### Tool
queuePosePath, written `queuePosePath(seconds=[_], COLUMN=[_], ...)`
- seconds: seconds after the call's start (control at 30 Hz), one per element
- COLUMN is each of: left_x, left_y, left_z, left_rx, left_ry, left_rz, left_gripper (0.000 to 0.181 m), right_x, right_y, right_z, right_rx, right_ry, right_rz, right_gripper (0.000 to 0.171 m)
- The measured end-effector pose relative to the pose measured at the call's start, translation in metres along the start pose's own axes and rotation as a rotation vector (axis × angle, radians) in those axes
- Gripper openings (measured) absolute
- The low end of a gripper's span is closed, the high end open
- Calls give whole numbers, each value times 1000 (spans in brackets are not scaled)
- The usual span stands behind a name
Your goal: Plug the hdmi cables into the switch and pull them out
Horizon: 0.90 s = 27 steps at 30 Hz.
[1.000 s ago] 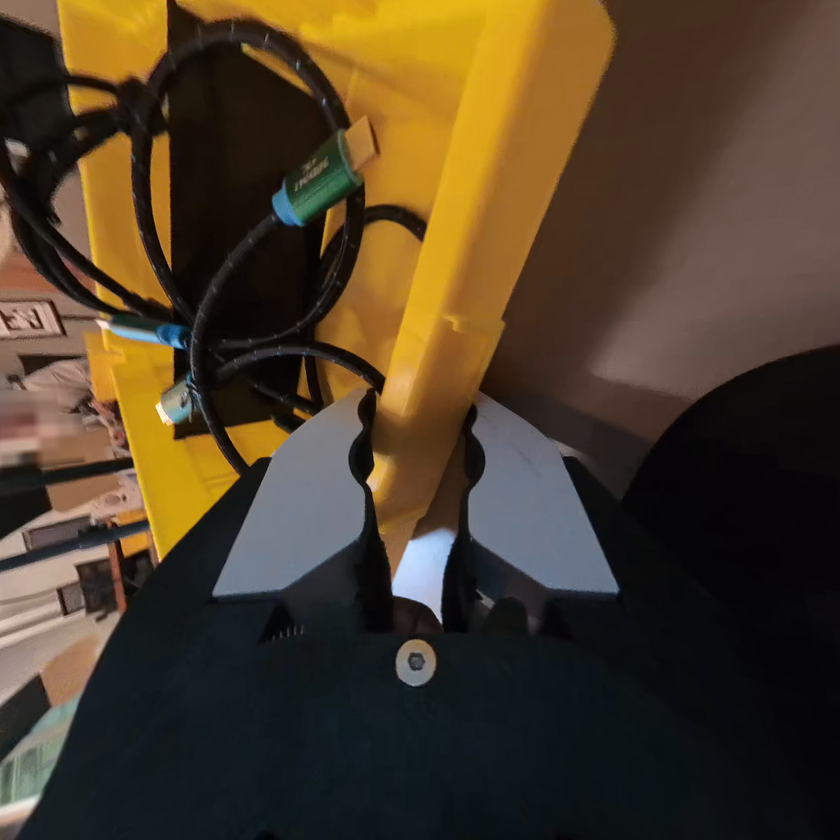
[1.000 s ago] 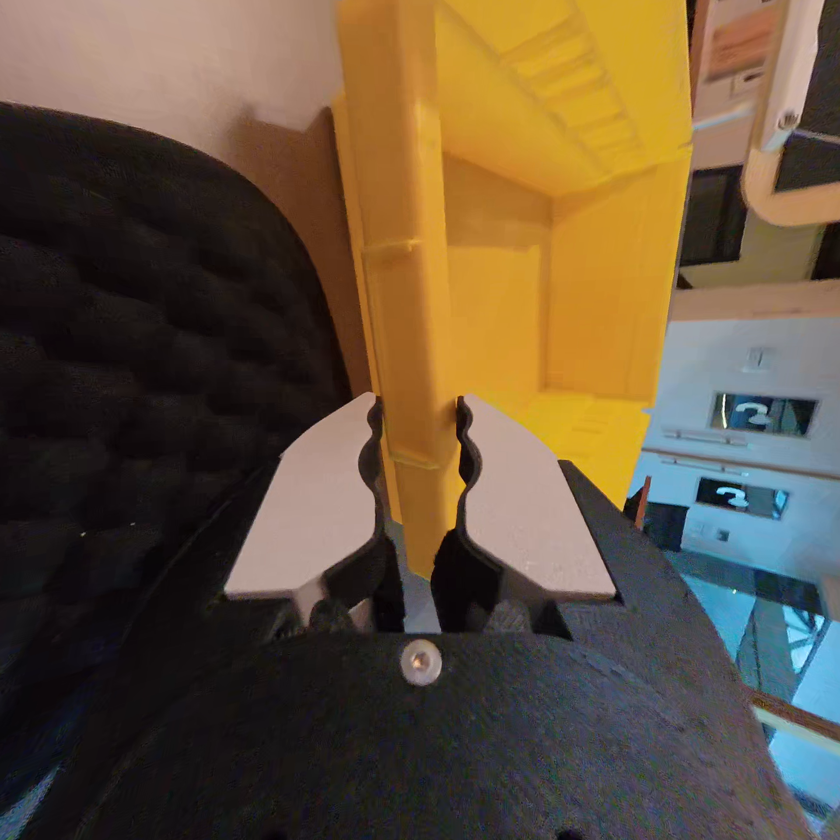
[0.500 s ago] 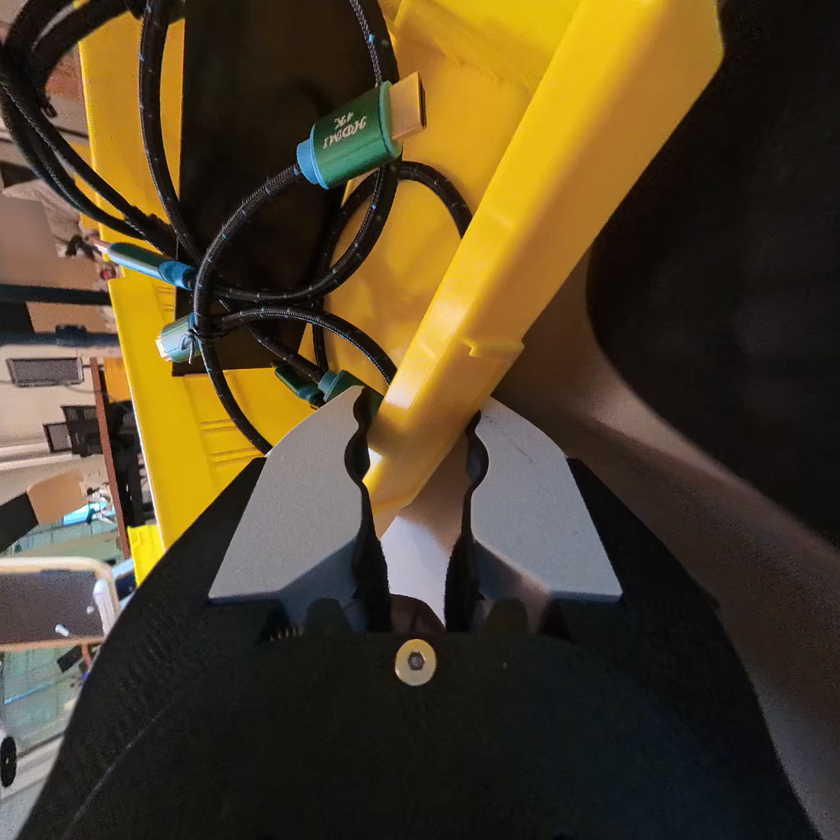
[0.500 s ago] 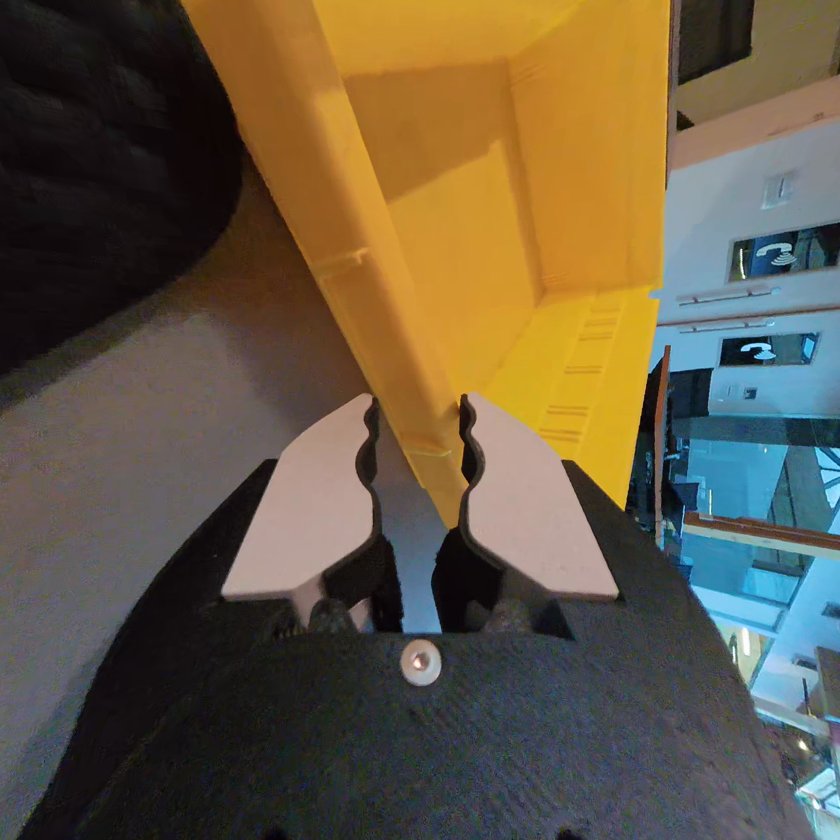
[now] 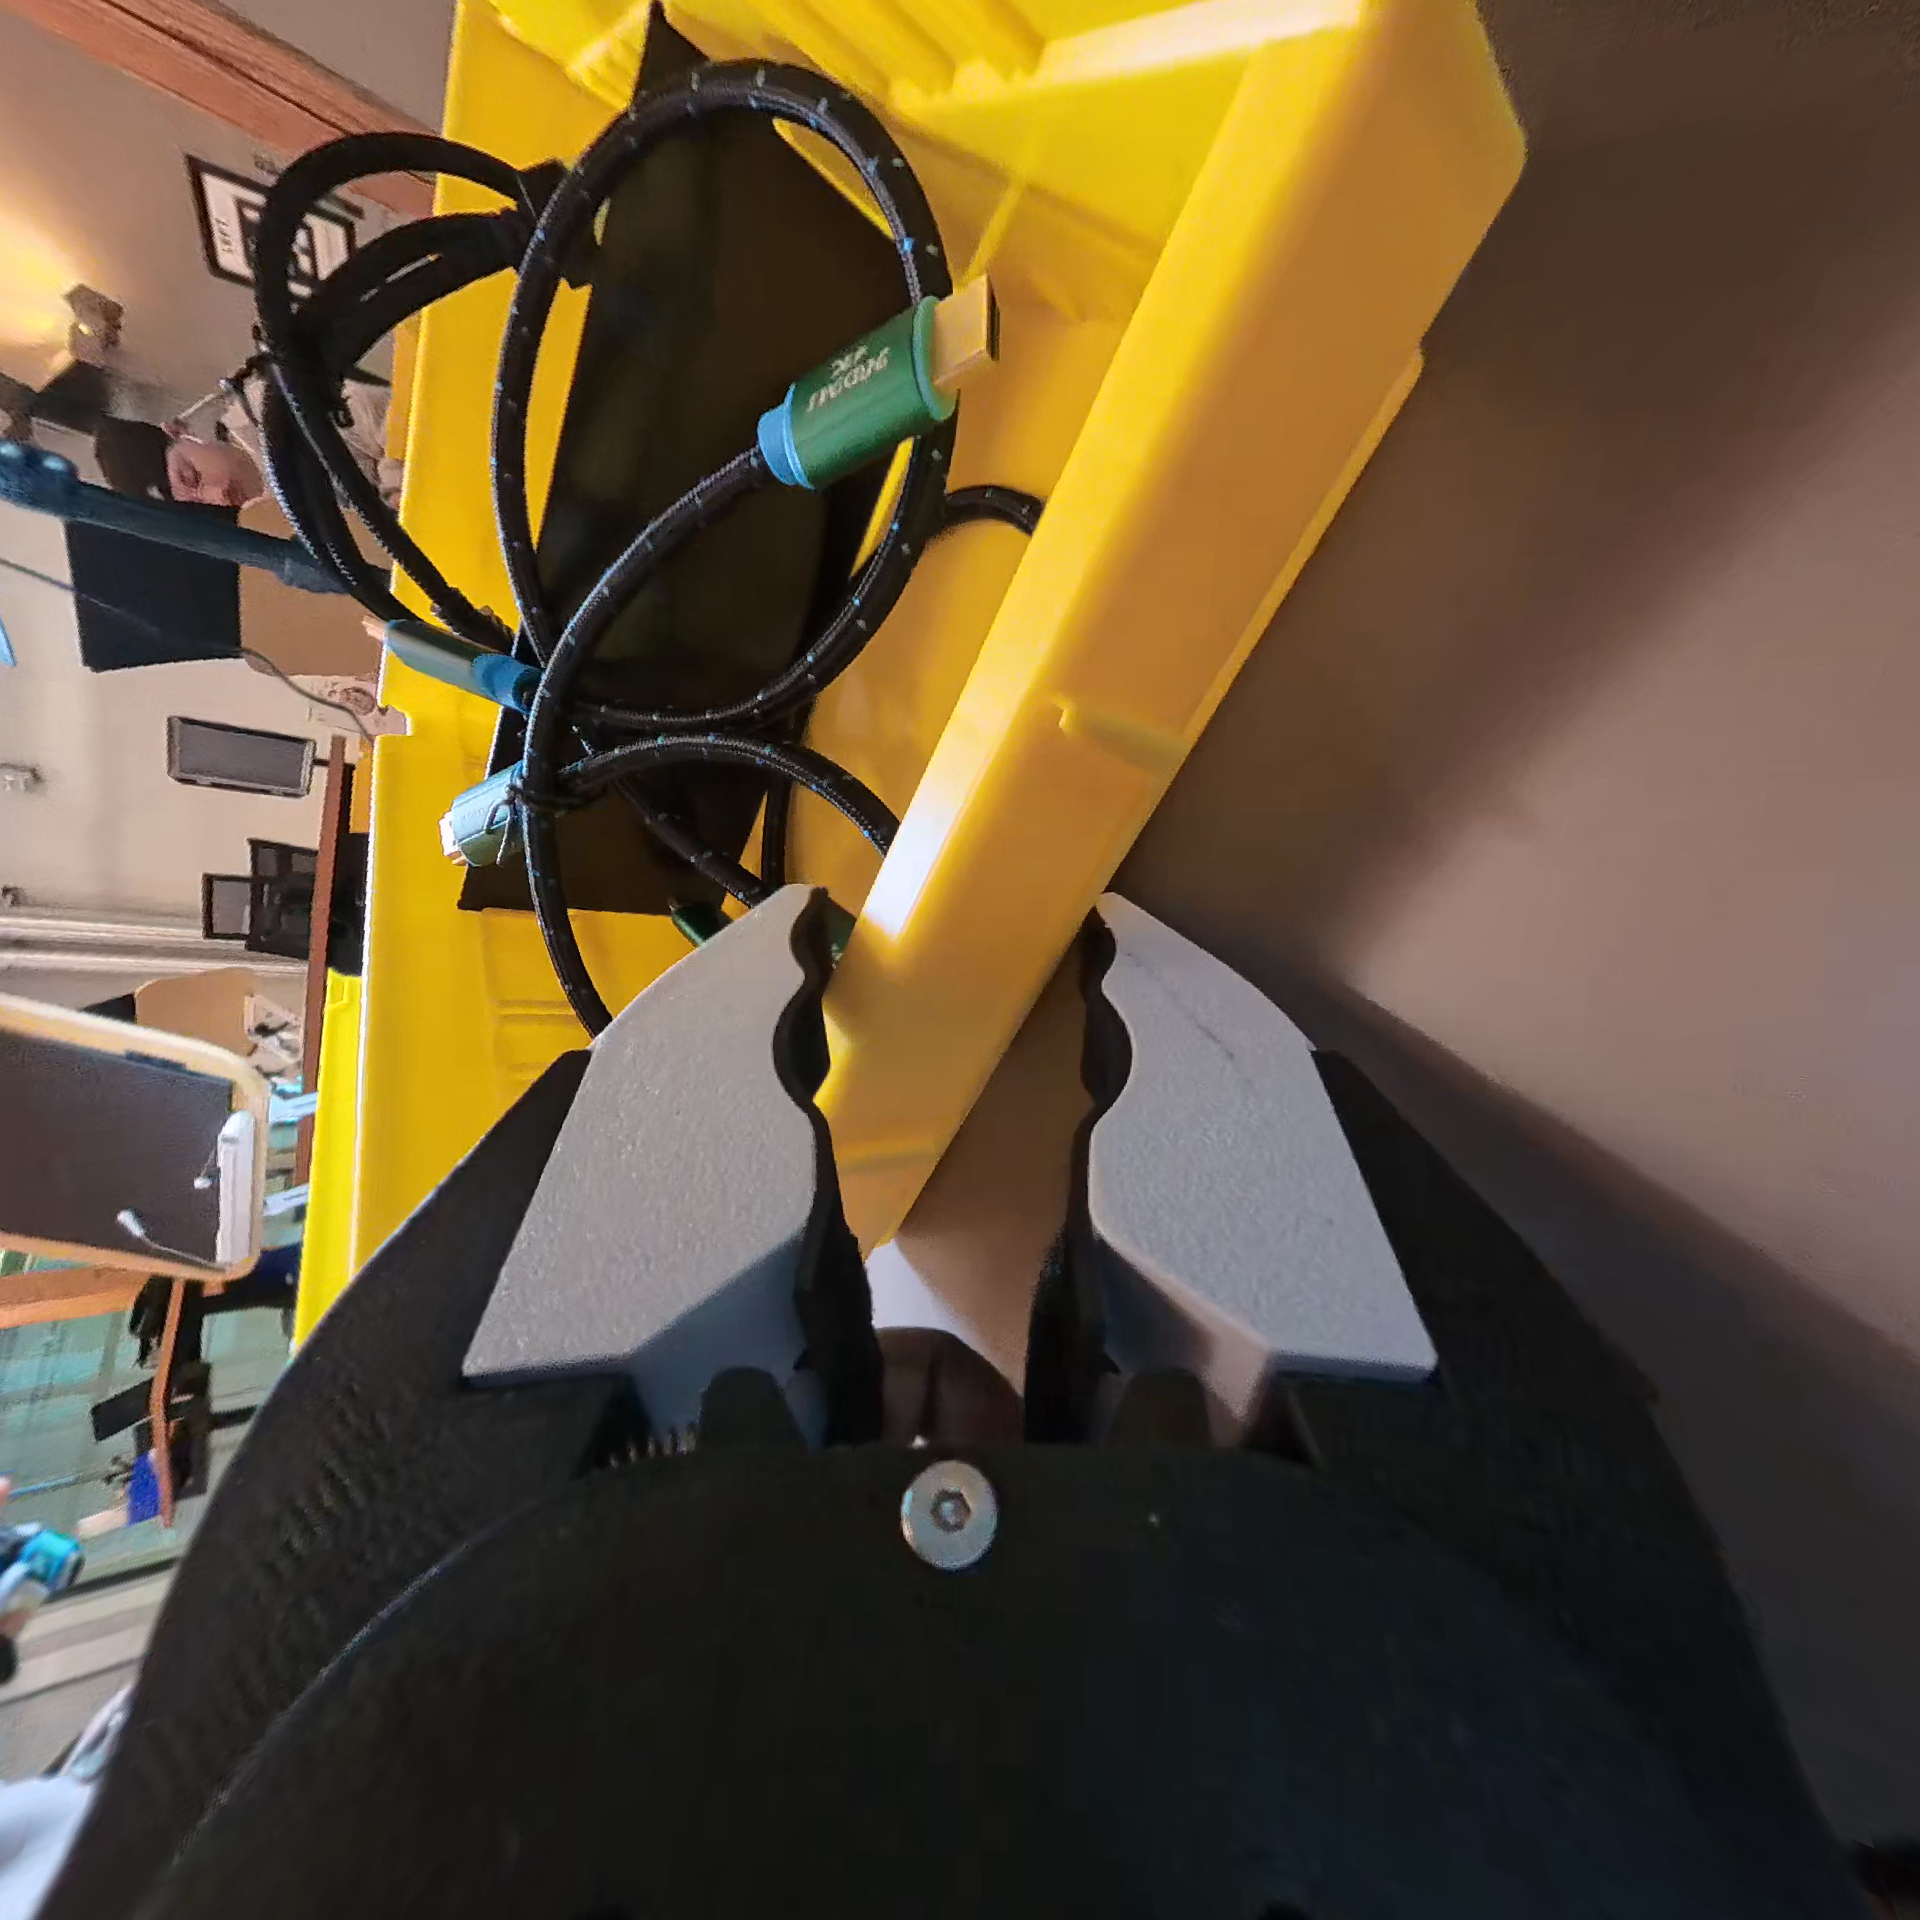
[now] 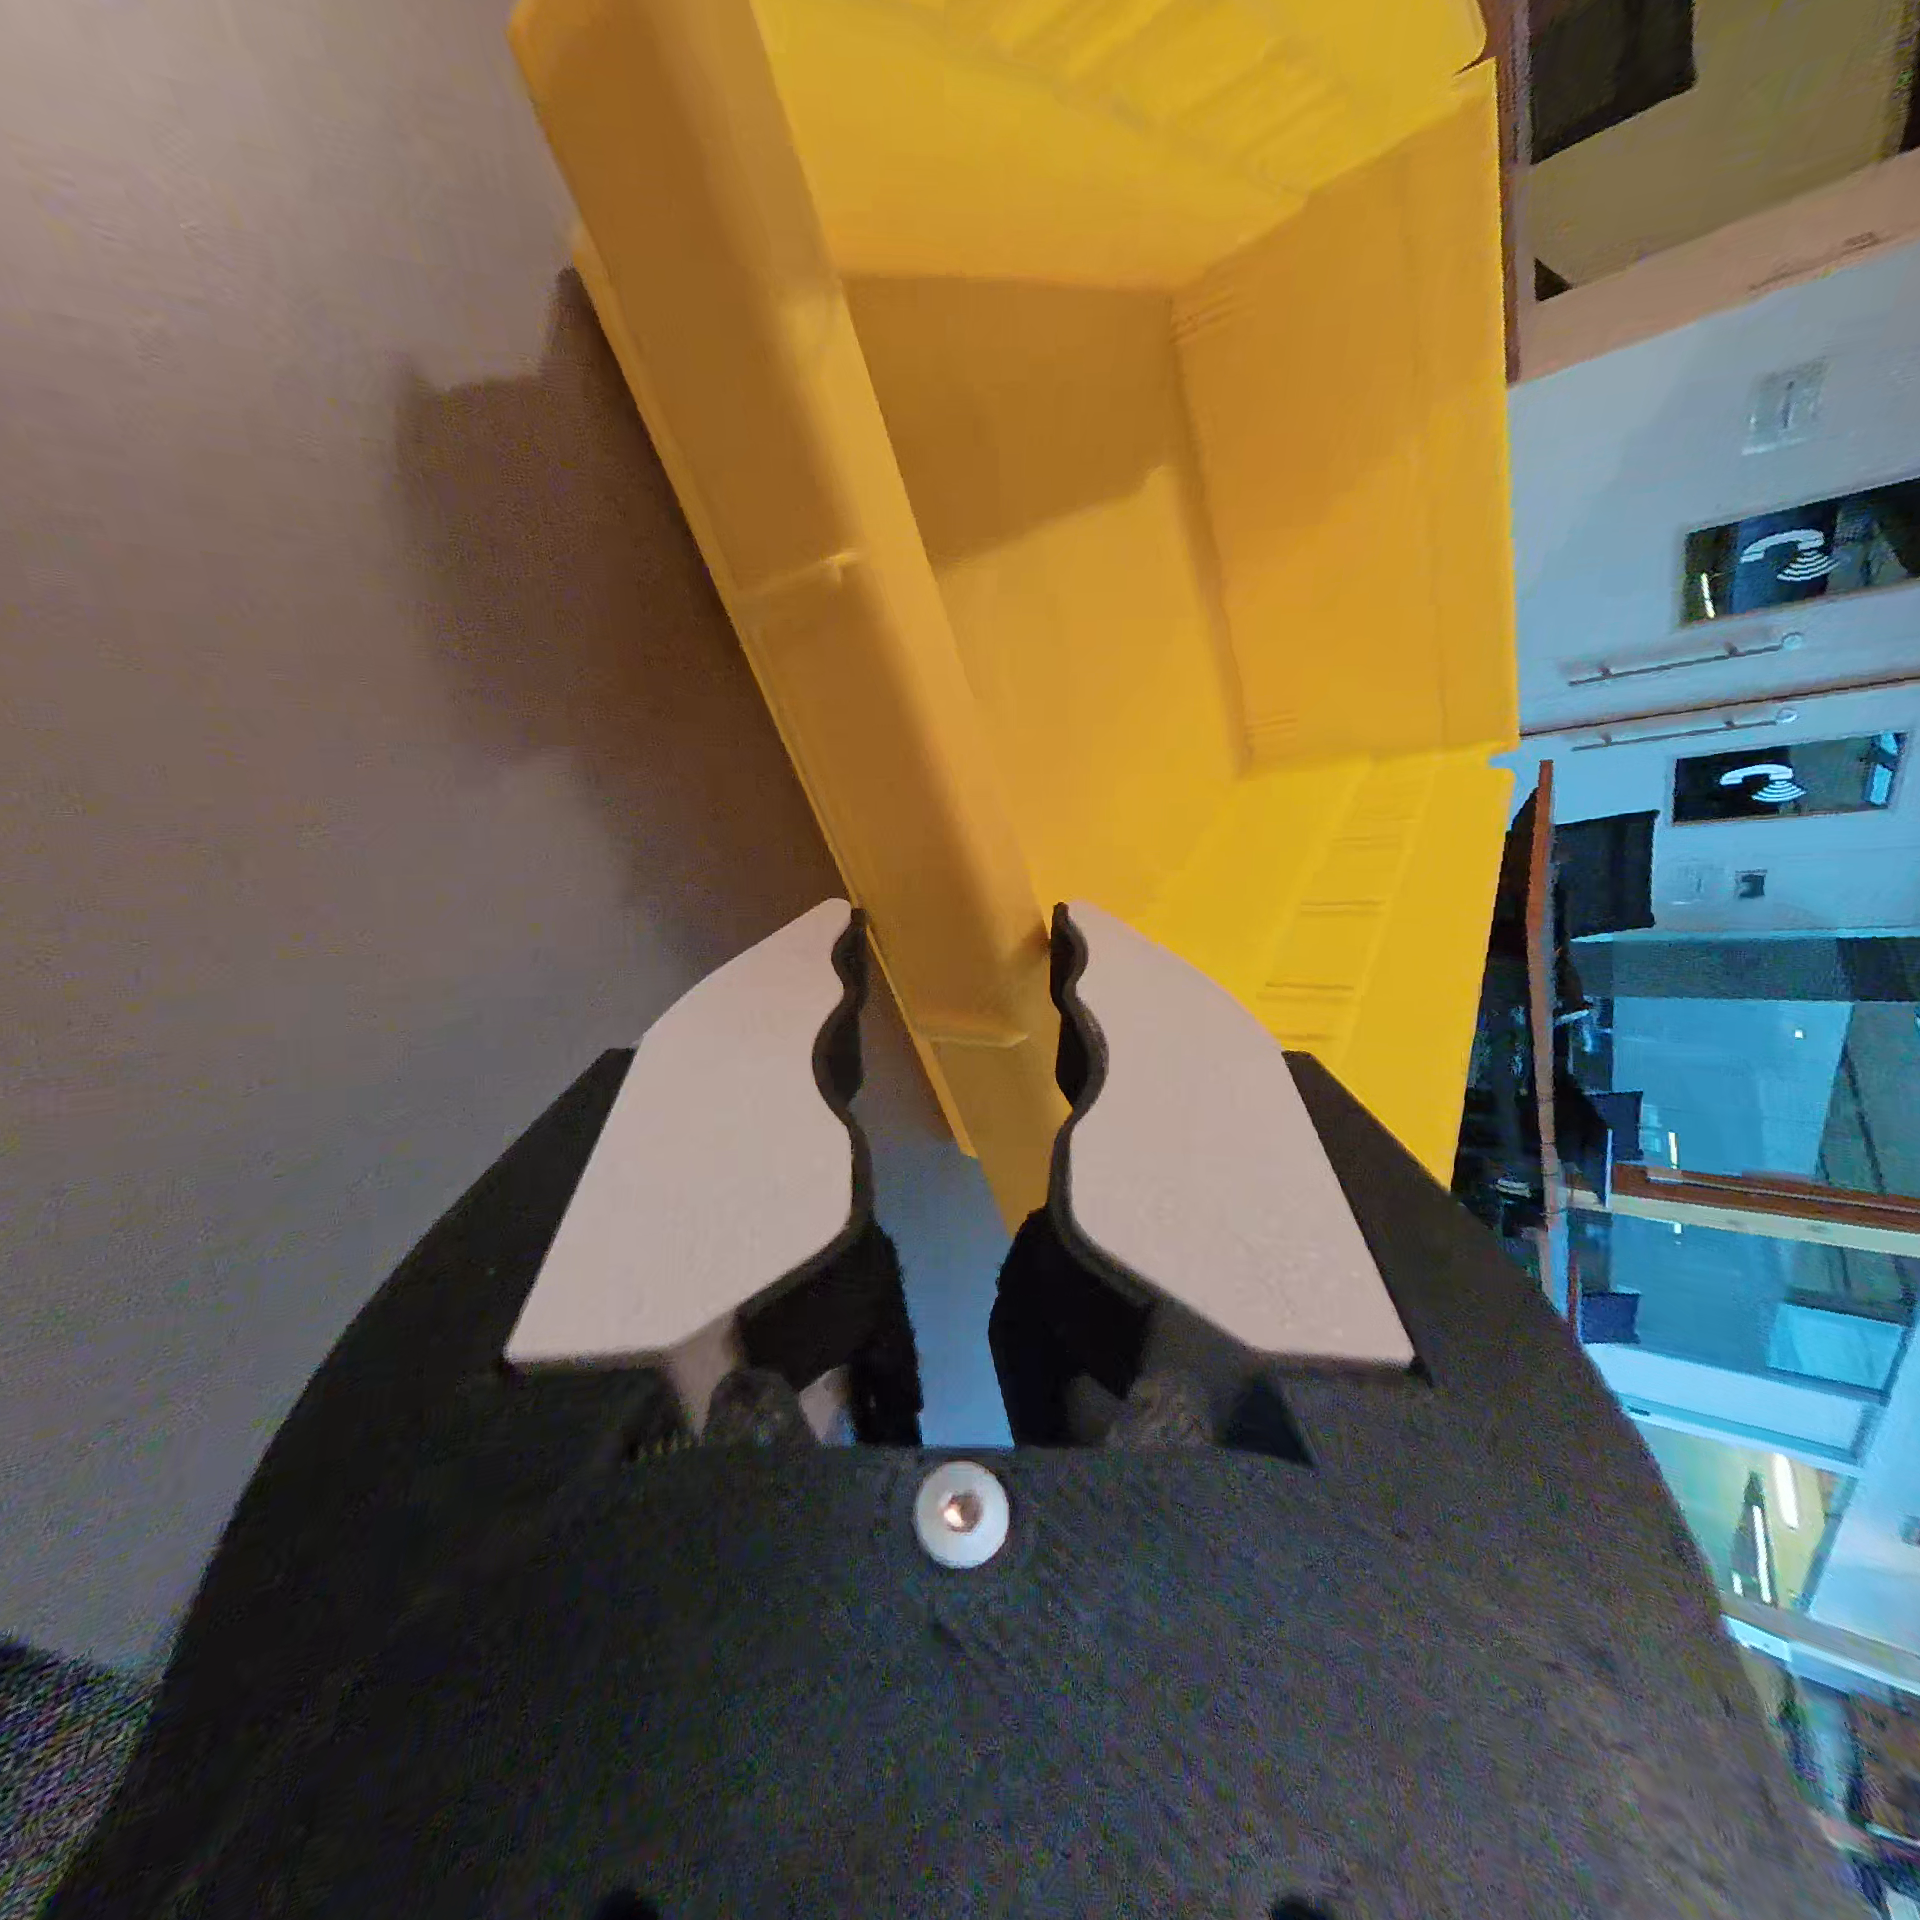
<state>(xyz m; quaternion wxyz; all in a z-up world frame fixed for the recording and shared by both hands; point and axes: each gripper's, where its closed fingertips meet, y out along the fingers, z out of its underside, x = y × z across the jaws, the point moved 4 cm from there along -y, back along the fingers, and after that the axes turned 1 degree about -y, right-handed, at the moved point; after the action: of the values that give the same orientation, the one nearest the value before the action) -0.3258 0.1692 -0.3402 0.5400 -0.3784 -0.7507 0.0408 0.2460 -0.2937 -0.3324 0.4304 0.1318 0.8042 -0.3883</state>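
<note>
Claws (image 5: 951, 925) (image 6: 951, 920) on yellow bin (image 5: 1195, 582); lettered green plug (image 5: 868, 400).

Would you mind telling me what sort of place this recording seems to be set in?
Probably an office or lab-like workspace, though the tilted views make it uncertain. Wall-mounted panels and a desk edge show behind the yellow bin; framed wall pictures appear beyond the coiled cables.

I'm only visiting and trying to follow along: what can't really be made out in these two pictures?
- Left wrist view: the black switch in the yellow bin is largely covered by the coiled hdmi cables; no ports show.
- Left wrist view: one green plug is mostly hidden behind the left tool.
- Right wrist view: the bin's near wall hides everything inside, where the right tool grips it.
</note>
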Motion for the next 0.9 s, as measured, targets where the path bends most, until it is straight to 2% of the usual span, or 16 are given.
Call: queuePosePath(seconds=[0.17, 0.27, 0.3, 0.37, 0.43, 0.53, 0.6, 0.73, 0.83, 0.9], left_x=[1, 2, 2, 6, 13, 36, 48, 40, 40, 38], left_y=[-12, -20, -25, -36, -50, -61, -56, -26, -10, -3], left_z=[13, 15, 13, 4, -12, -31, -34, -37, -46, -44], left_rx=[17, -13, -40, -121, -247, -358, -307, -84, -108, -70], left_ry=[-62, -170, -218, -318, -388, -488, -582, -807, -974, -1018], left_rz=[1, 9, 27, 56, 71, -44, -113, -18, -19, -37], left_gripper=[49, 69, 79, 83, 82, 74, 70, 70, 69, 69], right_x=[6, 11, 12, 12, 9, -1, -6, -14, -16, -18], right_y=[-21, -24, -24, -26, -32, -43, -50, -59, -63, -63], right_z=[14, 10, 6, -5, -18, -34, -41, -49, -51, -50], right_rx=[-24, -63, -85, -150, -234, -351, -398, -413, -396, -369], right_ry=[90, 161, 187, 238, 270, 281, 274, 243, 217, 203], right_rz=[-44, -100, -125, -163, -169, -124, -92, -34, -5, 8], right_gripper=[36, 47, 49, 57, 59, 59, 59, 58, 56, 55])
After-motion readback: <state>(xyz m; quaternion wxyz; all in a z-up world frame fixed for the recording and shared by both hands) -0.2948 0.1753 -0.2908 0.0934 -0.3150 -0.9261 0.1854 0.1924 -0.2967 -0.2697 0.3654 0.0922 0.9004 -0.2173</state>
